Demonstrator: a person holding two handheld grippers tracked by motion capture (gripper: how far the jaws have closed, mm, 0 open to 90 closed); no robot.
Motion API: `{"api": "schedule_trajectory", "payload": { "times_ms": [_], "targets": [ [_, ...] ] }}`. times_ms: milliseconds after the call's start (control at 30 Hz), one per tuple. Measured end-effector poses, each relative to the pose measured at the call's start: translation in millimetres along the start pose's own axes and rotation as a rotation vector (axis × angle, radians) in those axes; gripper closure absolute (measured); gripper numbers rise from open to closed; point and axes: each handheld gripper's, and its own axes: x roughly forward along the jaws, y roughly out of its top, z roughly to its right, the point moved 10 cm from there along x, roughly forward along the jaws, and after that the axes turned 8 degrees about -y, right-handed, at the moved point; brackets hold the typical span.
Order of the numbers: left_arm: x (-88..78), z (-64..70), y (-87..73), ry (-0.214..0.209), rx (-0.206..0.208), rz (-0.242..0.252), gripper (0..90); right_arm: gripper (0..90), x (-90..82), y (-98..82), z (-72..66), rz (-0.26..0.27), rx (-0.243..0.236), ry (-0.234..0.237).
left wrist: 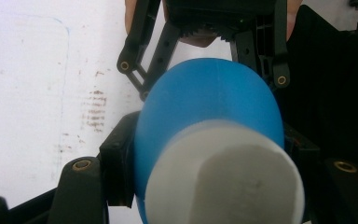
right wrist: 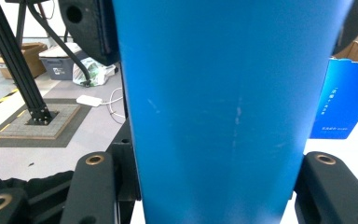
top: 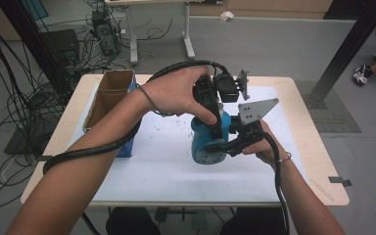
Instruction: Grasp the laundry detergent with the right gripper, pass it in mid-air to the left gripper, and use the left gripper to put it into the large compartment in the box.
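Observation:
A blue bottle (top: 206,143) with a white cap (left wrist: 223,179) stands on the white sheet (top: 166,166) at the middle of the table. My left gripper (top: 209,108) comes down from above and is shut on the bottle's top, near the cap. From the right side, my right gripper (top: 221,145) lies level and is shut on the bottle's blue body (right wrist: 223,112). In the left gripper view my left gripper (left wrist: 209,156) has its jaws on either side of the bottle, and the right gripper (left wrist: 205,70) clasps it farther down. In the right gripper view my right gripper (right wrist: 214,179) flanks the body.
An open cardboard box (top: 108,95) and a blue carton (right wrist: 342,105) stand at the table's left. Brown smudges (left wrist: 93,112) mark the white sheet. Cables, desk legs and a black frame post (right wrist: 18,70) stand on the floor beyond the table.

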Motion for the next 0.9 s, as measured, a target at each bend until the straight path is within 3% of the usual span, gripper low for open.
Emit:
{"api": "schedule_trajectory", "payload": {
  "times_ms": [900],
  "targets": [
    [0.5,-0.5,0.3,0.012,-0.002,-0.018,37.5,44.6,0.3,-0.3,0.9,0.009,-0.002,0.003]
  ]
}}
